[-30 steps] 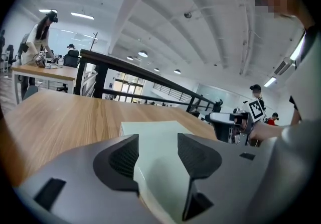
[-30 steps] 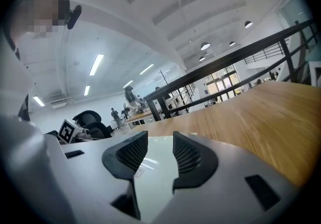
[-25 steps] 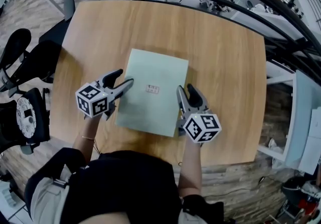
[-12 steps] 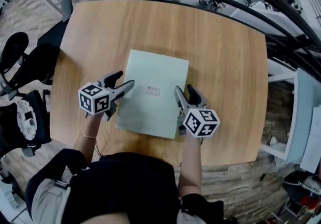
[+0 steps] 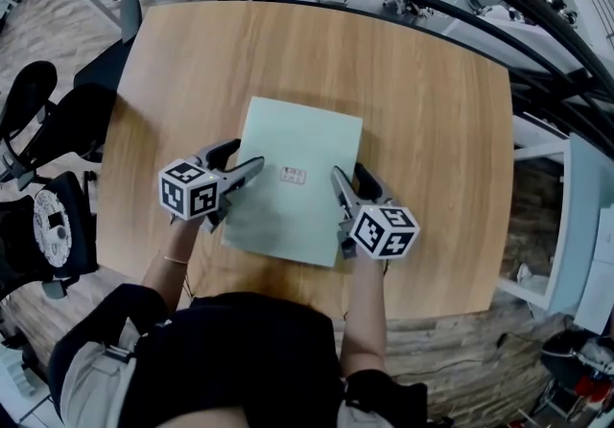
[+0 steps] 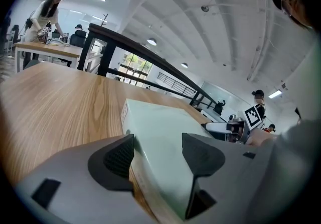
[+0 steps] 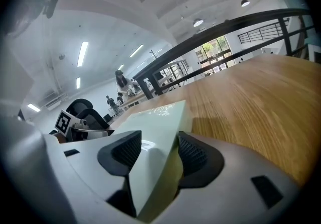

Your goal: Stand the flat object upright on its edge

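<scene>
The box (image 5: 293,181) is laid flat at the middle of the table (image 5: 422,100). Its 9 o'clock edge is straddled by the left gripper (image 5: 247,155), its 3 o'clock edge by the right gripper (image 5: 349,172), both pairs of jaws just opened wider. Chairs (image 5: 38,119) are placed at the table's 9 o'clock.

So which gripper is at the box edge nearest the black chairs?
The left gripper, jaws just opened wider round the pale green box's edge without pressing; the right gripper, likewise just opened, straddles the opposite edge.

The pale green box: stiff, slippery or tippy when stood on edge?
Probably stiff: the box keeps straight edges and crisp corners. Possibly slippery; its top shows sheen. On its thin edge it would likely tip easily.
</scene>
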{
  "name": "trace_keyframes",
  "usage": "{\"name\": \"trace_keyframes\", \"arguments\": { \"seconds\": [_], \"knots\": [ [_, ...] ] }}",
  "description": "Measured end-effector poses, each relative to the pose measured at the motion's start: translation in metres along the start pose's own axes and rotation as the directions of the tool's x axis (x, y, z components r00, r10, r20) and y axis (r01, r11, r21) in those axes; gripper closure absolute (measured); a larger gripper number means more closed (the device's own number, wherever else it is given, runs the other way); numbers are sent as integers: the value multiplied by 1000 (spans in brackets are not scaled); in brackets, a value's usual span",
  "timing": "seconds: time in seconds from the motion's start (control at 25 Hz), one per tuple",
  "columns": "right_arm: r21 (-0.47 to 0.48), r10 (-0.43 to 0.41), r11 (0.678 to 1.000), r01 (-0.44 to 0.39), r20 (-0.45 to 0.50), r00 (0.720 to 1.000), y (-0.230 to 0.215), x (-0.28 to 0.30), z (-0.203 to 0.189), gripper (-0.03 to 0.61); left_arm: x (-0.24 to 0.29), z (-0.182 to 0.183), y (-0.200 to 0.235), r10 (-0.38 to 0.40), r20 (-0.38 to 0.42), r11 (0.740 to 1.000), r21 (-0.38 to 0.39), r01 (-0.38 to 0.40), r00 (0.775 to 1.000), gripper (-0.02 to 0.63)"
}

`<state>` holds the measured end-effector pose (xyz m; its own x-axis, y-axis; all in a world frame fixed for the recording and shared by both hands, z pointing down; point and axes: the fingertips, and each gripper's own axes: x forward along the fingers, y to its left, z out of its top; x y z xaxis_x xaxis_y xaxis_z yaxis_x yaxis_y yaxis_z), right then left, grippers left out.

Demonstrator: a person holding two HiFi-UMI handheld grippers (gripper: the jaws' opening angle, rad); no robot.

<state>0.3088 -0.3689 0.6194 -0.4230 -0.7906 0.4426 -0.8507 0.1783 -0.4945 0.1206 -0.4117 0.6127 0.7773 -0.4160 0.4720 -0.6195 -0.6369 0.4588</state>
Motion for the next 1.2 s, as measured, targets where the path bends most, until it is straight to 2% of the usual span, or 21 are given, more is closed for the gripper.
{"name": "trace_keyframes", "arguments": {
  "seconds": [0.12, 0.32, 0.6, 1.2],
  "knots": [
    [0, -7, 1000, 7, 1, 1000, 1, 0, 0, 353, -2, 3, -1, -18, 21, 999, -33, 19, 1000, 328],
    [37, 3, 999, -4, 15, 1000, 4, -3, 3, 354, -3, 2, -4, 29, -3, 999, 38, -29, 1000, 328],
    [46, 19, 999, -22, 66, 998, 10, -21, 12, 393, -16, 12, -17, 21, 44, 999, 28, -22, 999, 328],
    [48, 44, 998, -51, 136, 990, 36, -63, 23, 468, -53, 25, -44, 87, 105, 995, 32, -91, 991, 331]
  ]
}}
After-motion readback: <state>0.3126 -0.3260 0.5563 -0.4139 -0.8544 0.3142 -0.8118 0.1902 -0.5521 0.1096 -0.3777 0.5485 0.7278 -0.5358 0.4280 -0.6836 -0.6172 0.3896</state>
